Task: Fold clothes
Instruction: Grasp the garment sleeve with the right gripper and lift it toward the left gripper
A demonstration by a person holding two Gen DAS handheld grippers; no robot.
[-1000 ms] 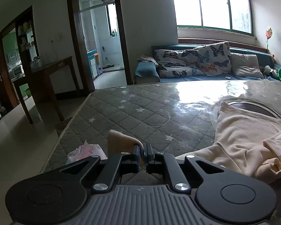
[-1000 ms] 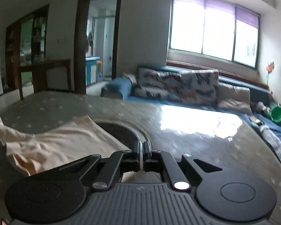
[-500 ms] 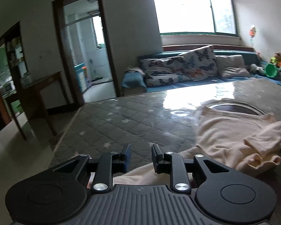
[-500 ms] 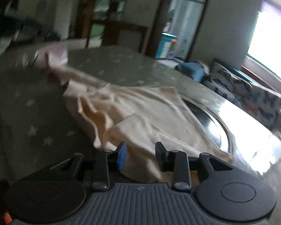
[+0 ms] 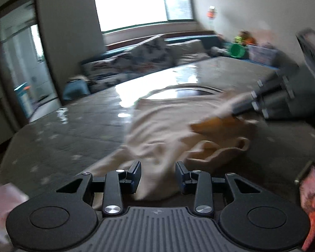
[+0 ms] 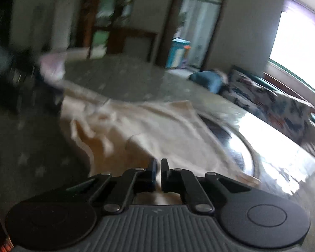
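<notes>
Grey star-quilted mattress (image 5: 58, 138), with cream garment (image 5: 163, 130) lying rumpled across its middle. Left gripper (image 5: 158, 175) jaws apart, just been opening, cloth between but unpinched. Right gripper (image 6: 158, 173) clamped on a fold of that garment.

A big bright window (image 5: 142, 2) fills the top of the frame. Under it sits a blue sofa (image 5: 178, 48) with butterfly pillows (image 6: 260, 98). A doorway (image 5: 21, 63) stands at the left.

Sofa (image 5: 149, 58) motion-blurred; right tongs (image 5: 239, 109) smeared; garment (image 6: 149, 130) folds indistinct
</notes>
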